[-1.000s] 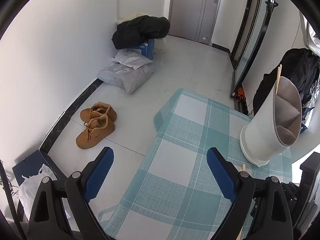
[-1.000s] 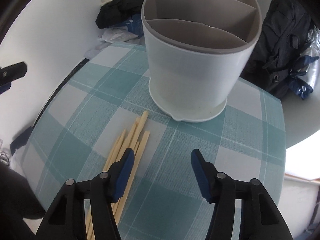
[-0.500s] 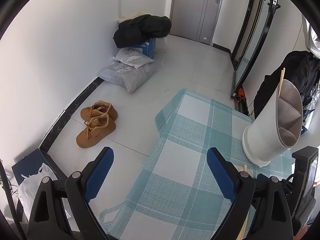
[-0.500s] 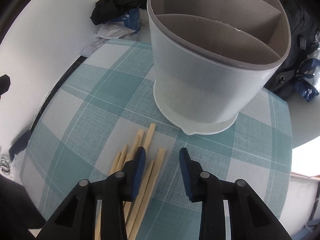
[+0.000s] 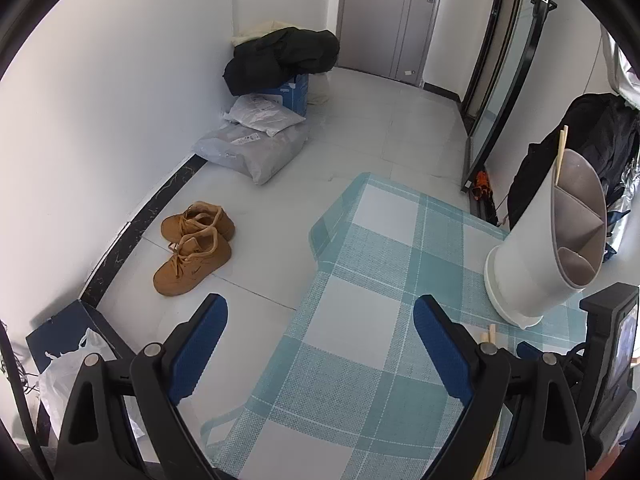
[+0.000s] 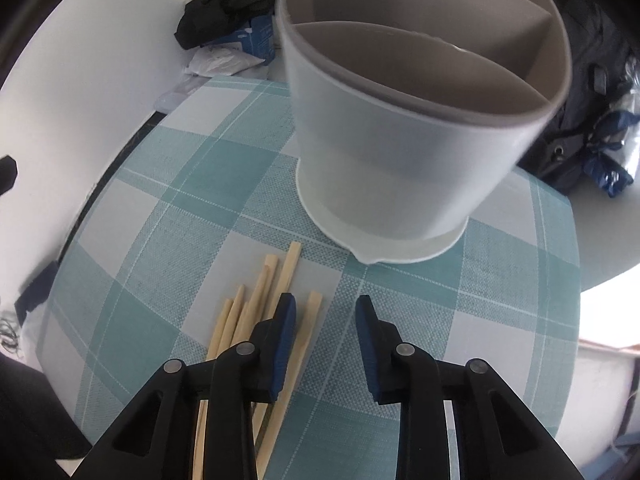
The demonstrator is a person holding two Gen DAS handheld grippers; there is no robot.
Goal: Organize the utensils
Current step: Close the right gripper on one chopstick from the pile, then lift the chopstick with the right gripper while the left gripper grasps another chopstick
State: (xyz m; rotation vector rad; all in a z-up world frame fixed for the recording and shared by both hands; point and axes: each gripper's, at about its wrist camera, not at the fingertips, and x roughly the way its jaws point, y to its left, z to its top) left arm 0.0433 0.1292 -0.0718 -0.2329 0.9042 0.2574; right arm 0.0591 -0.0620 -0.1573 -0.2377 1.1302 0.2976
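Several wooden chopsticks lie in a loose bundle on the teal checked tablecloth, just in front of a white divided utensil holder. My right gripper hangs low over the bundle's right side with its jaws closing. One chopstick lies in the gap beside the left pad, and the pads do not press on it. In the left wrist view the holder stands at the right with chopsticks sticking out of its far compartment. My left gripper is open and holds nothing, above the cloth's left edge.
The table edge drops to a tiled floor with brown shoes, grey parcels and a black jacket on a box. A black backpack sits behind the holder. The right gripper's body fills the left view's right edge.
The right gripper's jaws have narrowed a lot, and it has come lower and closer over the chopsticks. The left gripper has stayed put.
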